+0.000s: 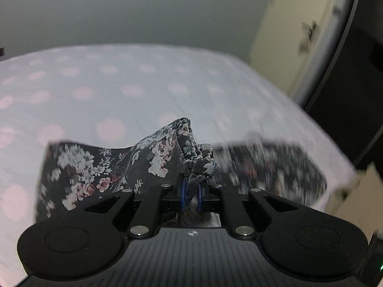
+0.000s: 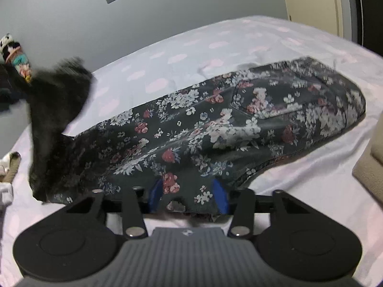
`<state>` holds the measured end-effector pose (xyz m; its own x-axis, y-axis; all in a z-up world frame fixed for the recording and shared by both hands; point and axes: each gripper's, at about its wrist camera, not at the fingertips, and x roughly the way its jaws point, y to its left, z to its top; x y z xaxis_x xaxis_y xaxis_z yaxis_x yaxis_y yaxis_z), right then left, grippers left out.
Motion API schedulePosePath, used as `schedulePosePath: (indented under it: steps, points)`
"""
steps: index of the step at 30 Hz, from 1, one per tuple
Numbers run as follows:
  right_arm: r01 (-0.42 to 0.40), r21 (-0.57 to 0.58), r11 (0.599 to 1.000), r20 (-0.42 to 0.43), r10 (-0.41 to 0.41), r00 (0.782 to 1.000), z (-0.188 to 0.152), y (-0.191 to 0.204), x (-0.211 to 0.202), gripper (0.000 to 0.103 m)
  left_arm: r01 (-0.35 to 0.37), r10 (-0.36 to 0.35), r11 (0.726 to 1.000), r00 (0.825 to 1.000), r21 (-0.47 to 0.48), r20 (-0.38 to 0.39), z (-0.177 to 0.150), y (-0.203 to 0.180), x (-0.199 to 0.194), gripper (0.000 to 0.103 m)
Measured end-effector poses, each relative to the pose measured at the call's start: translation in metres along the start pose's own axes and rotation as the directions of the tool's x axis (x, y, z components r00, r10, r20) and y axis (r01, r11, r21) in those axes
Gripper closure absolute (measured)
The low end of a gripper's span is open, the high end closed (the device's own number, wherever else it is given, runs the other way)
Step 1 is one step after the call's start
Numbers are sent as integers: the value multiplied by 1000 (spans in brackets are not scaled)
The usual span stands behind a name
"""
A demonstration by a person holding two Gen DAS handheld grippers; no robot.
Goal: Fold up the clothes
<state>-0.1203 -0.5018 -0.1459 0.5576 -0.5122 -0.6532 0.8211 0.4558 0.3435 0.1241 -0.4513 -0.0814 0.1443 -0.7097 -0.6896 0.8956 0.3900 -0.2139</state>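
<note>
Floral garment (image 2: 215,124) on dotted bedsheet (image 1: 119,83), left claw (image 1: 190,191) pinching its bunched edge, right claw (image 2: 188,195) spread around hem.

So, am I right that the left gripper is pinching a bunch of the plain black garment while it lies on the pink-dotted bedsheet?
Not quite: the garment is dark with a floral print, not plain black, as the left wrist view shows. The left gripper is indeed pinching a bunch of it over the pink-dotted bedsheet.

Parted tongs (image 2: 188,195) straddle floral garment (image 2: 215,124) hem, its left end blurred.
</note>
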Motion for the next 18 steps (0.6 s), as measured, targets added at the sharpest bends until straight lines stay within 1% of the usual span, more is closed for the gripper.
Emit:
schedulePosePath:
  steps: [1,2,4,7,9,11,12,13,14,16,18]
  points:
    - [-8,15,1000,-12,8,1000,0,-2,2,71,3,-3,1000,1000,11,-28,-11,-7,11,96]
    - [-16,30,999,-24,16,1000,1,-4,5,73,3,-2,1000,999,13,-54,-21,-13,16,96]
    - [-26,50,998,-33,28,999,2,-7,8,75,-5,9,999,994,37,-106,-38,-18,27,96]
    - [-51,74,996,-43,54,998,3,-8,12,75,-16,29,997,983,73,-184,-65,-26,44,94]
    - [-72,93,993,-51,77,996,3,-9,15,76,-9,24,997,978,73,-209,-76,-23,42,94]
    - [-156,146,977,-46,164,985,4,-12,17,75,6,12,997,974,80,-227,-81,-21,39,90]
    - [-201,175,964,-41,211,977,5,-14,17,75,16,5,996,972,88,-235,-82,-19,36,86]
    - [-231,186,955,-33,241,970,5,-13,17,75,34,-7,994,971,105,-240,-84,-19,33,81]
    - [-244,174,954,-25,252,968,6,-11,16,75,57,-26,991,969,118,-247,-86,-21,30,79]
    - [-260,141,955,-14,264,964,6,-5,15,75,117,-81,986,961,122,-265,-90,-21,24,68]
    - [-271,141,952,-20,277,961,6,-2,16,75,147,-111,981,961,128,-253,-95,-19,15,63]
